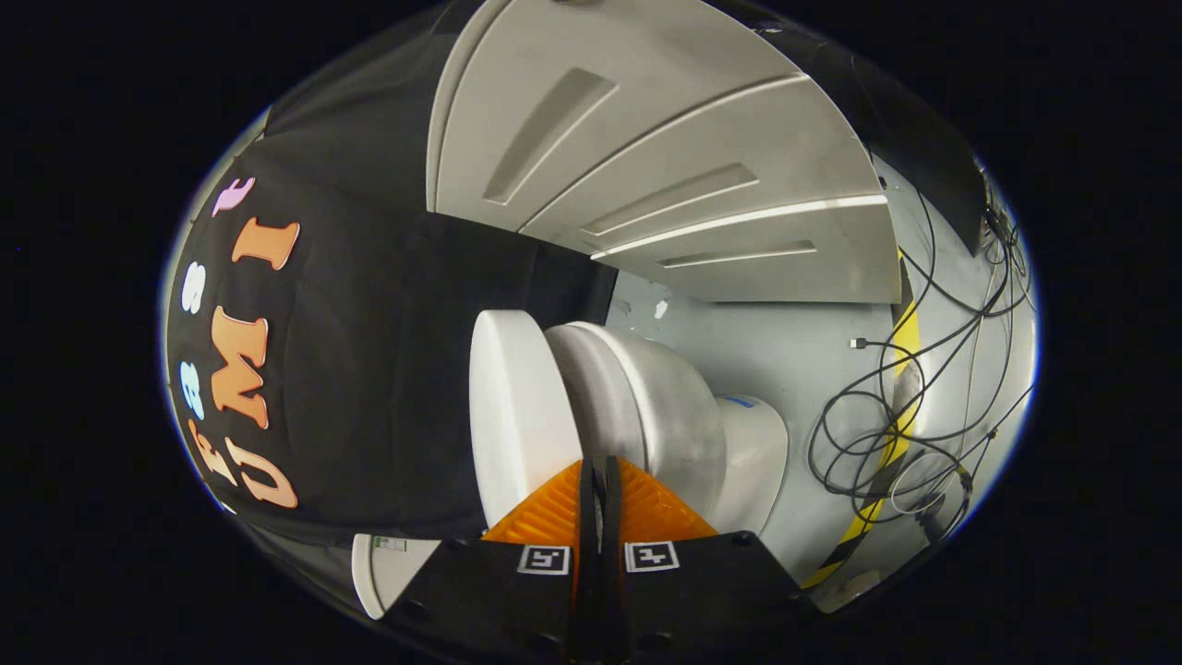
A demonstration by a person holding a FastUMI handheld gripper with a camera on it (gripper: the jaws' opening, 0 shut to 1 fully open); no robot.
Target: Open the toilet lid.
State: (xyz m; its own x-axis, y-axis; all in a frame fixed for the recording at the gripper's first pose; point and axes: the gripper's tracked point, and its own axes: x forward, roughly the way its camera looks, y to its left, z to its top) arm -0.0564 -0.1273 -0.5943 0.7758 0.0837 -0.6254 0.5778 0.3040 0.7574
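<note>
White porcelain and plastic sit straight ahead of the camera, which is rolled onto its side, so the floor (pixel 766 360) runs along one side of the view and the booth's black cloth wall (pixel 369 369) along the other. The toilet lid (pixel 512 416) appears as a flat white disc just beyond the fingertips, and it seems to lie down against the bowl (pixel 637 406), with only a thin seam between them; I judge it not yet raised, though the tilt of the view makes that reading uncertain. The tank (pixel 383 568) shows close beside the gripper's body.

The orange fingers (pixel 554 508) of the gripper (pixel 598 471) stand together with only a dark slit between them and nothing held. Their tips point at the seam where lid meets bowl, near the rim, but whether they touch it cannot be told.

So the approach looks done, and the lifting itself is all left: getting a tip under the lid's edge and swinging it up toward the tank. Loose black cables (pixel 886 434) and a yellow-and-black striped tape (pixel 900 406) lie on the floor well apart from the toilet.
</note>
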